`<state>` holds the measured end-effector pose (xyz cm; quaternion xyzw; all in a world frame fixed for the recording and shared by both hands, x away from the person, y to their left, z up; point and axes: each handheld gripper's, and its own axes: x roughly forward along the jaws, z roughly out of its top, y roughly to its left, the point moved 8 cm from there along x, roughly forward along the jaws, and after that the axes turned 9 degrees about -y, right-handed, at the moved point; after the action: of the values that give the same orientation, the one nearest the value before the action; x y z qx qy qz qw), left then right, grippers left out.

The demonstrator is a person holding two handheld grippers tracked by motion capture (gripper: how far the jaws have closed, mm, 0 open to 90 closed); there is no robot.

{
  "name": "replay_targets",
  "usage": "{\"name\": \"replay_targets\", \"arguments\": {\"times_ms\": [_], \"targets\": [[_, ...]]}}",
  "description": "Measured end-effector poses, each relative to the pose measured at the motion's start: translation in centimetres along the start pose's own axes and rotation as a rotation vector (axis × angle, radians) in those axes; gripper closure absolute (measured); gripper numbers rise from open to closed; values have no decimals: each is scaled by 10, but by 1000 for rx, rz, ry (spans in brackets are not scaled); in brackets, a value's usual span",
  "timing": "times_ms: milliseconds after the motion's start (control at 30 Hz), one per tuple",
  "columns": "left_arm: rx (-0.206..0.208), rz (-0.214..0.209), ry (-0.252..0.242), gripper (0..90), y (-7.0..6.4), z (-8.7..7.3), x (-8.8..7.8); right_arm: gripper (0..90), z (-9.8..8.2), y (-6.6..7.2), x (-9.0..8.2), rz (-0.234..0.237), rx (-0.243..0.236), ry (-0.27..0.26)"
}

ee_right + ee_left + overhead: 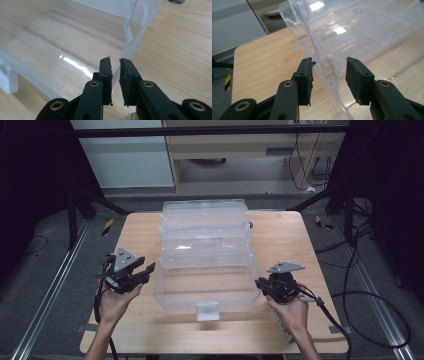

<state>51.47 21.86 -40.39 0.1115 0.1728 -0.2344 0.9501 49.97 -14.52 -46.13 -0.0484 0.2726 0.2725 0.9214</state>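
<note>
A clear plastic tiered box (205, 227) stands opened out on the wooden table (280, 235), its trays stepping back from the front tray (172, 292). My left gripper (149, 270) is at the front tray's left side. In the left gripper view it (329, 67) is open, its pads straddling the box's rim and a clear hinge arm (334, 72) without pressing. My right gripper (259, 284) is at the tray's right side. In the right gripper view it (115, 62) is shut on the tray's thin clear side wall (130, 47).
A white latch tab (207, 311) juts from the box's front. Cables (350, 300) trail over the floor to the right of the table. A small dark round thing (250, 225) lies on the table by the box's right rear. Metal rails (50, 290) flank the table.
</note>
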Motion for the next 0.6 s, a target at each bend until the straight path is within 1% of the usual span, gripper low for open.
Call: {"name": "replay_targets", "arguments": {"times_ms": [67, 133, 167, 200, 233, 300, 400, 467, 533, 600], "targets": [[-10, -6, 6, 553, -2, -6, 0, 802, 0, 0, 0, 0, -2, -2], [10, 3, 40, 551, -3, -14, 1, 802, 0, 0, 0, 0, 1, -1], [8, 6, 46, 549, -4, -17, 1, 802, 0, 0, 0, 1, -2, -2], [-2, -2, 55, 548, -5, -21, 2, 801, 0, 0, 0, 0, -3, -3], [-3, -9, 69, 547, -6, -24, 2, 801, 0, 0, 0, 0, -3, -3], [4, -5, 79, 543, -8, -27, 2, 801, 0, 0, 0, 0, -3, -2], [-1, -12, 88, 537, -10, -29, 3, 800, 0, -1, 0, 1, 0, -1], [6, -20, 101, 535, -13, -33, 5, 797, 0, -1, 0, 1, 2, 2], [13, -14, 111, 532, -13, -35, 7, 782, 1, -1, -1, 4, 4, 2], [11, -11, 110, 531, -12, -36, 8, 768, 2, -2, -4, 3, 9, -5]]}}
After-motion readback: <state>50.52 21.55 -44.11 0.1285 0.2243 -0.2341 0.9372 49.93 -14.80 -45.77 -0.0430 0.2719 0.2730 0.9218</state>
